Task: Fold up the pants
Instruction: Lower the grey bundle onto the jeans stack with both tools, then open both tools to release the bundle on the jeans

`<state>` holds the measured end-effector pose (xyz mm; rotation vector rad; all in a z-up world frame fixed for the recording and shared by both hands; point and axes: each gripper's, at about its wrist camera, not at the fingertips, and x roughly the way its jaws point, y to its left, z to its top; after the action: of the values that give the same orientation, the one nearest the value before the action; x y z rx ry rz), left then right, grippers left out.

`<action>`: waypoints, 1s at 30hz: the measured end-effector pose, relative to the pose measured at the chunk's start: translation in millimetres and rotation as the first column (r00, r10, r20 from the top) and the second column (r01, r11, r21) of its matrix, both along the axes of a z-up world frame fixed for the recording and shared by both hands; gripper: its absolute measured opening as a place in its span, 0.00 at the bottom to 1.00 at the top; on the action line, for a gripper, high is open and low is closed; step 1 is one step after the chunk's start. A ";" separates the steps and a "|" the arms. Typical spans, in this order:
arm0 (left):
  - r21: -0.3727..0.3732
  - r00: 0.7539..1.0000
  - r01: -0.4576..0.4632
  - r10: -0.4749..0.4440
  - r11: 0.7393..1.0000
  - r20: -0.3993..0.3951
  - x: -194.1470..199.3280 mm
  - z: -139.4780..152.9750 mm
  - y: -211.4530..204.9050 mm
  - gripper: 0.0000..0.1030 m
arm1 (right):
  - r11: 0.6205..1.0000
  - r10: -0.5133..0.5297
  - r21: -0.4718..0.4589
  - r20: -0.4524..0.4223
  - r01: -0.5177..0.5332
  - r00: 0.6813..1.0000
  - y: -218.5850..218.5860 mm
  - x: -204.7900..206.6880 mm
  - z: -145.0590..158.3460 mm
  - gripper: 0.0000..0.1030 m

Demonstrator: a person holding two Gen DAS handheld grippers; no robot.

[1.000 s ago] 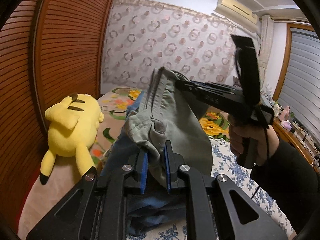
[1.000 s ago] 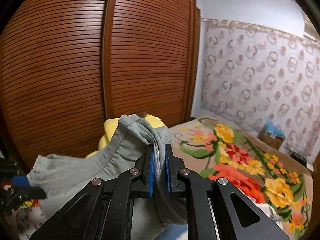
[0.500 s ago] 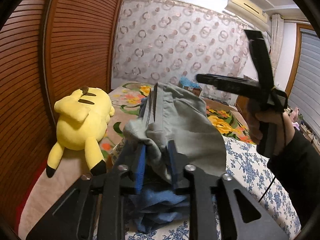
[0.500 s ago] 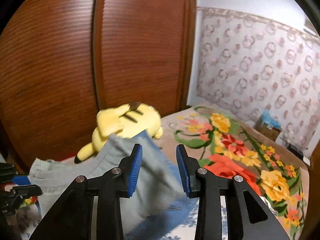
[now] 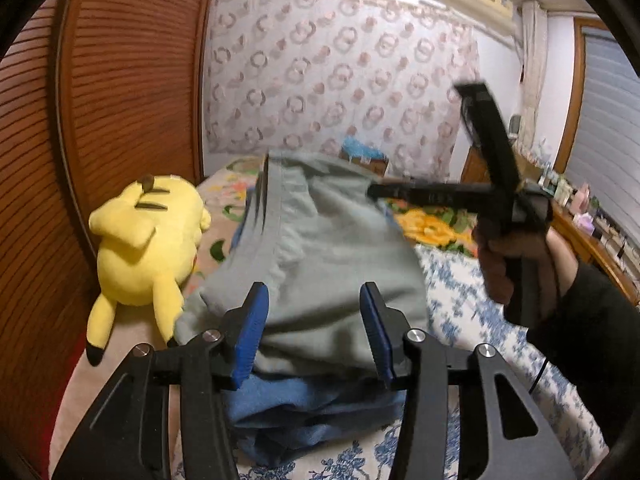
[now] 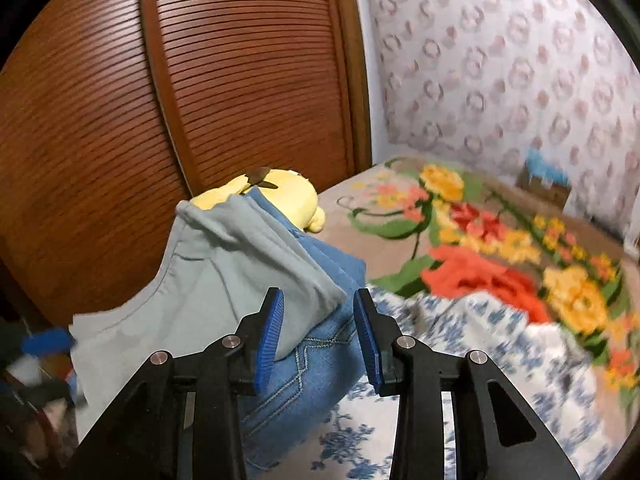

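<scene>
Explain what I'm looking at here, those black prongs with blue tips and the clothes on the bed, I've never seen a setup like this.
There is no robot. A person holds a hand-held pincer tool in each hand, and each tool carries a wide-angle camera looking forward along its two fingers.

One picture comes from the left gripper, the other from the right gripper. The black prongs with blue pads at the bottom of each picture are that tool's own fingers. The left view also shows the other tool from the side, in the person's hand.

On the bed the grey-green pants lie on top of blue jeans, beside a yellow plush toy.

Nothing is held. Both pairs of jaws stand open, the left having just opened further, and the pads press on nothing. The pants look set down on the pile.
</scene>
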<state>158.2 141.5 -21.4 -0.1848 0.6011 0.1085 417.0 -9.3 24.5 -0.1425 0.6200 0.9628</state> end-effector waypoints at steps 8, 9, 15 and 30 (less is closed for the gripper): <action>-0.004 0.999 0.000 0.000 1.000 -0.042 4.2 -16.2 1.5 0.47 | 0.998 -0.029 0.049 -0.010 0.030 1.000 7.4 33.0 12.2 0.07; -0.001 0.999 0.000 -0.001 1.000 -0.044 4.3 -16.7 1.3 0.47 | 0.999 -0.035 0.031 0.006 0.035 0.999 8.8 30.5 11.8 0.07; 0.005 0.999 -0.009 0.009 1.000 -0.050 4.3 -17.8 1.4 0.47 | 0.997 -0.054 -0.046 0.085 0.058 0.995 16.8 8.4 13.7 0.24; 0.057 0.997 -0.016 0.020 0.998 -0.070 -17.0 -20.3 -11.5 0.73 | 0.999 0.027 -0.022 0.100 -0.025 0.995 -10.0 -77.0 10.6 0.29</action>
<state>141.2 130.0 -41.7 -0.1324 0.6663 0.1495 340.0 -19.3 35.1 -0.2163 0.5371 0.9686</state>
